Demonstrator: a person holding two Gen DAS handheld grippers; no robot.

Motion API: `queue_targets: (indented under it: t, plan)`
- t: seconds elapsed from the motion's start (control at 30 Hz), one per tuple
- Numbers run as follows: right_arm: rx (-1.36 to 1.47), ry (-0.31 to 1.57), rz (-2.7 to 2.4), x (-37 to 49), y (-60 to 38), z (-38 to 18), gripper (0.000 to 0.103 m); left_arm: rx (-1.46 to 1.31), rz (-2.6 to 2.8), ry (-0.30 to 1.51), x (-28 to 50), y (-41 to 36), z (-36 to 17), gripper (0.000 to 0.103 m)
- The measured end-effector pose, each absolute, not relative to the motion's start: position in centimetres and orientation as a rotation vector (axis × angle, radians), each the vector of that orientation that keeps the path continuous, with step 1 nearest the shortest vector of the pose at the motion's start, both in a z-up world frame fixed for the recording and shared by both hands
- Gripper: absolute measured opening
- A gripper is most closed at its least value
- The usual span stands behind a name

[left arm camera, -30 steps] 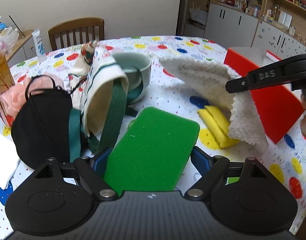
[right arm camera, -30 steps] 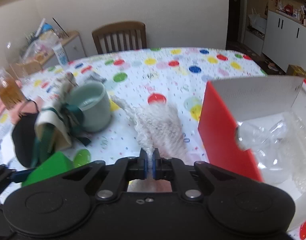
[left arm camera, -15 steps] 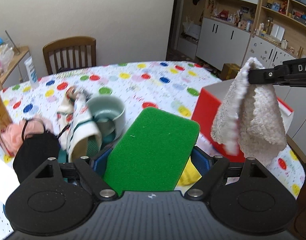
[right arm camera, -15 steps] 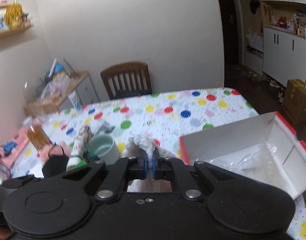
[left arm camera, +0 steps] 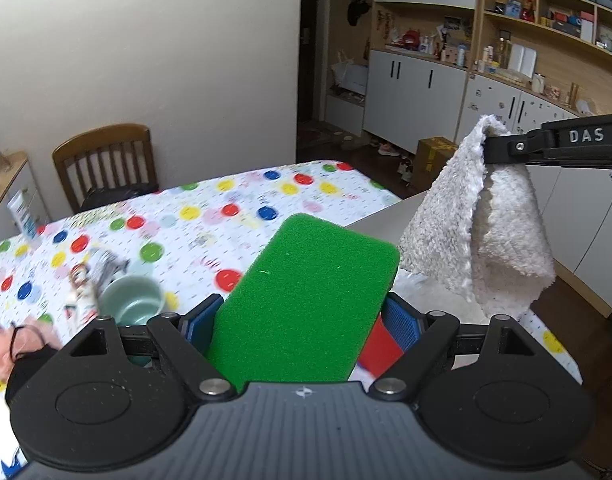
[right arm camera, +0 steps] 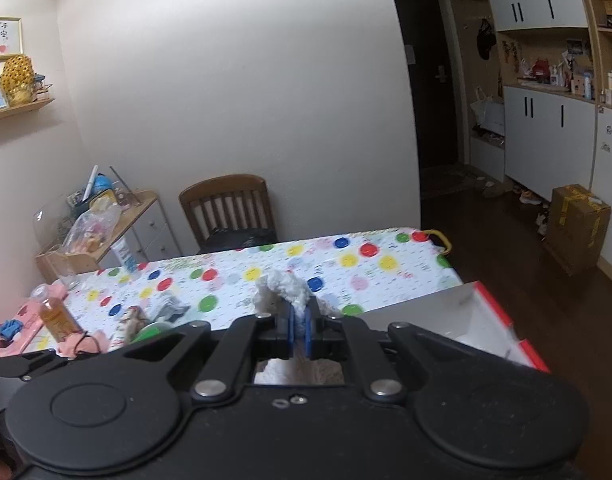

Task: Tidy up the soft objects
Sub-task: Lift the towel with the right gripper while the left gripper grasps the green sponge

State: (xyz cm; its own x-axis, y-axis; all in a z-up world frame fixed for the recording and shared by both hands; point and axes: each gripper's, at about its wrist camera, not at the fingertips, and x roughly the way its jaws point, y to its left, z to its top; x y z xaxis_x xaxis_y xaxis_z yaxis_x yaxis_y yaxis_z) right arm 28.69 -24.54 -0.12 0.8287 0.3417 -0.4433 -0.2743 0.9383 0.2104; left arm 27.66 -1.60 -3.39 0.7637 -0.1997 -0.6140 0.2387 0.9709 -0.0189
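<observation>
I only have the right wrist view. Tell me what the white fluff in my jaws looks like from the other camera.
Observer: The right gripper pinches one edge of a white towel, which hangs free in folds below it.
Operator: Report the left gripper.
Observer: The left gripper holds a flat green sponge between its blue pads, jutting forward.
Operator: Say where the towel hangs over.
Observer: It hangs over the open red box, beside the sponge's far corner.
Operator: Name what sits left of the sponge.
Observer: A pale green mug on the spotted tablecloth.
</observation>
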Motion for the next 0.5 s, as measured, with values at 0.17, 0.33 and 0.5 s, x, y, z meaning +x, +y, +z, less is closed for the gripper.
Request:
queue_targets:
  t: [0.17,0.33,0.5]
  plan:
    - [0.153,0.503,0.308,29.9,-27.8,-0.8,0.004,0.087,-0.274,0.666,28.9,-5.1,-3.1,0.085]
    - [0.173,0.526,0.292,31.6,-30.6,-2.1,0.004,0.114,-0.293,0.698,30.5,-8.7,-3.6,0.085]
    - [0.175,0.540,0.278,33.2,-32.9,-3.5,0.004,0.154,-0.292,0.732,32.1,-12.2,-4.6,0.085]
